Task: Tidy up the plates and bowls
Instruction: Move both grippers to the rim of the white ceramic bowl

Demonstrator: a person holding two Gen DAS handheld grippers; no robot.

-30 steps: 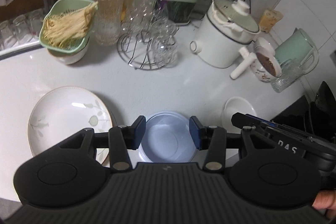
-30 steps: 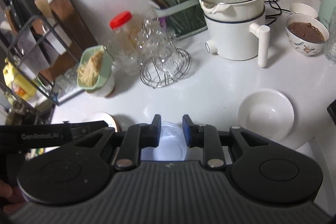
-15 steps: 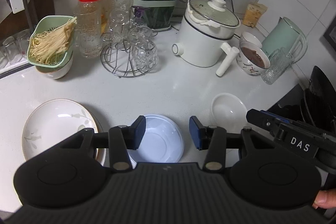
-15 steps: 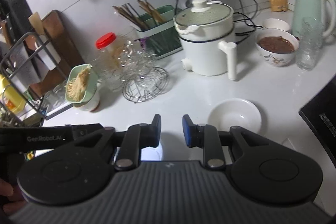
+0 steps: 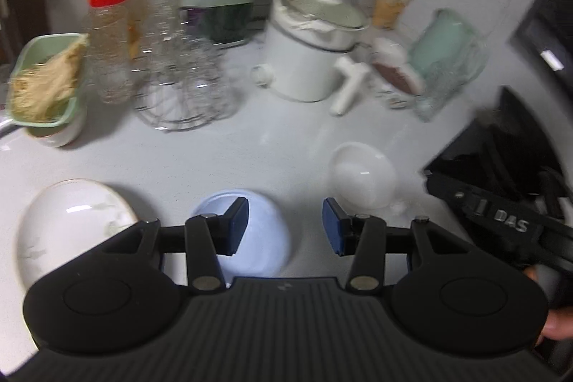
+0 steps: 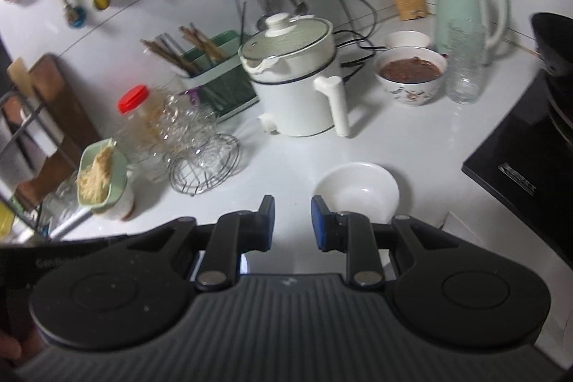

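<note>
The left gripper (image 5: 285, 224) hangs above the white countertop (image 5: 250, 145) with its blue-padded jaws moderately apart and nothing between them. Under its left finger, at about seven o'clock in the left wrist view, lies the pale blue shallow plastic bowl (image 5: 265, 231). The round white plate with a faint leaf pattern and gold rim (image 5: 71, 221) sits at eight o'clock, just beside the blue bowl. The small plain white ceramic bowl (image 5: 361, 176) stands at four o'clock, apart from both.

The right gripper (image 6: 293, 221) has its jaws narrowly apart and holds nothing. In the right wrist view the same small white bowl (image 6: 358, 190) sits at five o'clock, just past the right finger, not touching it that I can tell.

Farther back stand a white electric cooking pot with a glass lid (image 6: 297, 77), a patterned bowl of brown food (image 6: 410, 74), a mint-green kettle (image 6: 465, 6), a wire rack of clear glasses (image 6: 200, 153) and a red-capped clear jar (image 6: 138, 110).
</note>
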